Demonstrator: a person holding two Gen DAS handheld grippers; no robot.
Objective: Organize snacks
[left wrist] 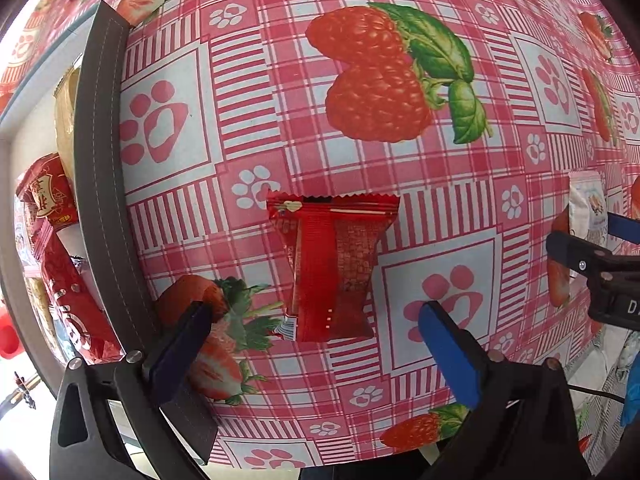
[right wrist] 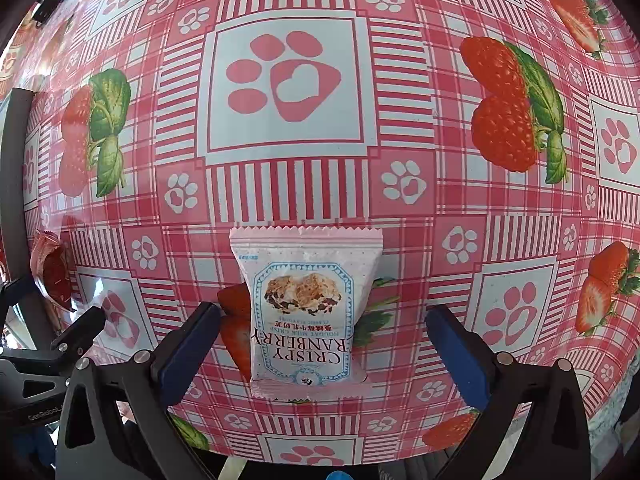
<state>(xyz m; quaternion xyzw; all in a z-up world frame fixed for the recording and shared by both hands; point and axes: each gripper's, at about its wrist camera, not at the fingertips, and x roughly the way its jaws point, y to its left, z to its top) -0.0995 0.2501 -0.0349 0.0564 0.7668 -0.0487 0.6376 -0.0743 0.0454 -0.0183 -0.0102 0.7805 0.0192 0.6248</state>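
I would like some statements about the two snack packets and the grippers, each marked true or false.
1. The left gripper is open around the red packet. True.
2. The right gripper is shut on the pink packet. False: its jaws stand open on both sides of it, not pressing.
3. The pink packet reads "CRISPY". True.
4. The red packet lies in the box. False: it lies on the tablecloth, beside the box.
5. Other snacks are in the box. True.

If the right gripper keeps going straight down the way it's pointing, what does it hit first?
Most likely the pink cranberry snack packet, lying flat on the tablecloth between the right gripper's open fingers; nothing seems to be in the way.
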